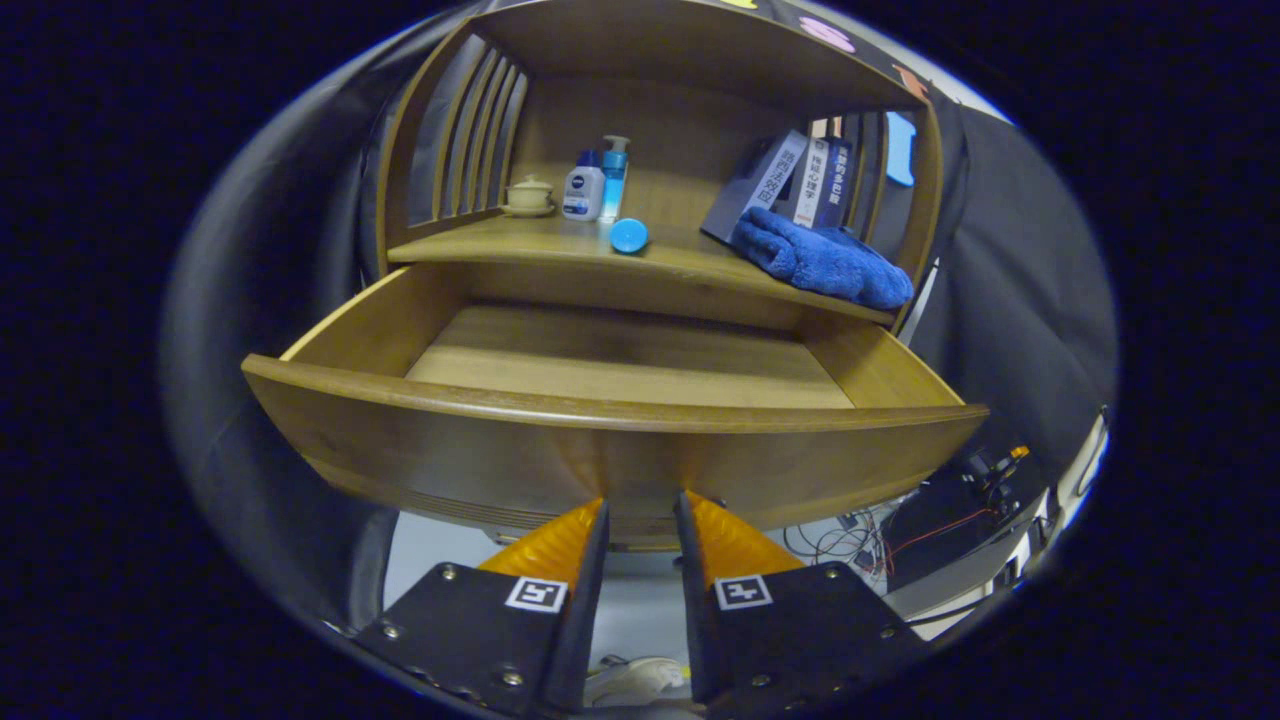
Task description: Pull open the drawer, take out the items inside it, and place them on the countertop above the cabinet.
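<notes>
The wooden drawer point(610, 465) stands pulled far out of the cabinet, and the part of its floor point(620, 360) that I see is bare. My gripper point(642, 500) is low in front of the drawer, its tips at the lower edge of the drawer front. The fingers point(560, 545) stand a narrow gap apart, and I see only the front's wood and bottom lip between them. On the countertop point(520, 240) above the drawer lie a small round blue item point(628, 236) near the front edge and a folded blue towel point(825, 262) at the right.
At the back left of the countertop stand a white bottle point(583, 192), a blue pump bottle point(614, 168) and a small lidded pot point(529, 195). Books point(790, 180) lean behind the towel. Slatted side walls and a top board enclose the shelf. Cables point(850, 545) lie on the floor at the right.
</notes>
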A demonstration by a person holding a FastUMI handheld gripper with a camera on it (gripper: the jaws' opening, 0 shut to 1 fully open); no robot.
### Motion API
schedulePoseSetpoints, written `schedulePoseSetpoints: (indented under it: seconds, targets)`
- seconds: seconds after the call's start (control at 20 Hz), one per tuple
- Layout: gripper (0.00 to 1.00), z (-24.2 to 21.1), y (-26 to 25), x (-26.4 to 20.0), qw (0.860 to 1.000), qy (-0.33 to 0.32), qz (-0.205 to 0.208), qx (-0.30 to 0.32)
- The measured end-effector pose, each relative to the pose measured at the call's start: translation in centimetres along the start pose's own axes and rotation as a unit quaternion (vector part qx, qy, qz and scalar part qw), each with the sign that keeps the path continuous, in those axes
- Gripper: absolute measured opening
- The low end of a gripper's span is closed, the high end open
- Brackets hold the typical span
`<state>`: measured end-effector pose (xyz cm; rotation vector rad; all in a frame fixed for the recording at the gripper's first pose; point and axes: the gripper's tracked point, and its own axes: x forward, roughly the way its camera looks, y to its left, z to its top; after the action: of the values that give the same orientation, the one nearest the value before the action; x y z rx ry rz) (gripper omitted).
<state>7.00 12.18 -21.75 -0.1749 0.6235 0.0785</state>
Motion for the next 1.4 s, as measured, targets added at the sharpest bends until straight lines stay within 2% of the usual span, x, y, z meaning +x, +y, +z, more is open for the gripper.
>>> schedulePoseSetpoints:
  seconds: [0.25,0.9,1.4]
  targets:
    - [0.39,3.3,0.8,3.0,1.0,-0.024,0.006,0.015]
    - [0.44,7.4,1.6,9.8,0.999,-0.03,0.023,0.034]
    - [0.45,8.8,1.9,11.8,0.998,-0.036,0.028,0.046]
